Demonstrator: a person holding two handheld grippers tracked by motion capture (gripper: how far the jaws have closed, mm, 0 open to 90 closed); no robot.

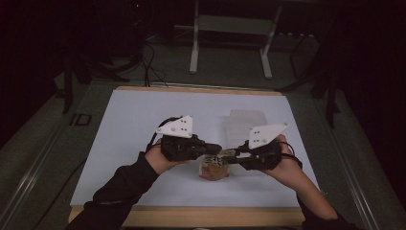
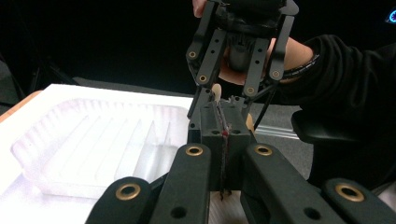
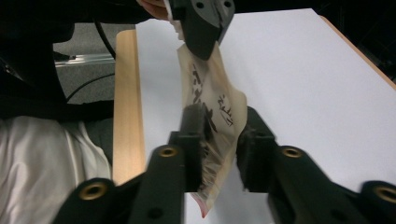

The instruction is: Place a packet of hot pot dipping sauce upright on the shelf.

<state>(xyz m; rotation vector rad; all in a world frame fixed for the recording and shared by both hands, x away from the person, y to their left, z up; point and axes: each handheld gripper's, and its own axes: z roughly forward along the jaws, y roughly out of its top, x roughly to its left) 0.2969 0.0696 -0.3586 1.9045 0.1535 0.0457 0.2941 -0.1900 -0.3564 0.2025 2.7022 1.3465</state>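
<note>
Right now we hold the snack packet (image 3: 212,112) stretched between both grippers over the near table (image 1: 143,120), left gripper (image 2: 223,140) clamped on one edge, right gripper (image 3: 219,135) narrowed around the other, clear plastic tray (image 1: 242,125) beyond, dark room behind.

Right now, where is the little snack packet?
In the high view the snack packet hangs between the left gripper and right gripper, near the table's front edge, before the clear plastic tray.
</note>
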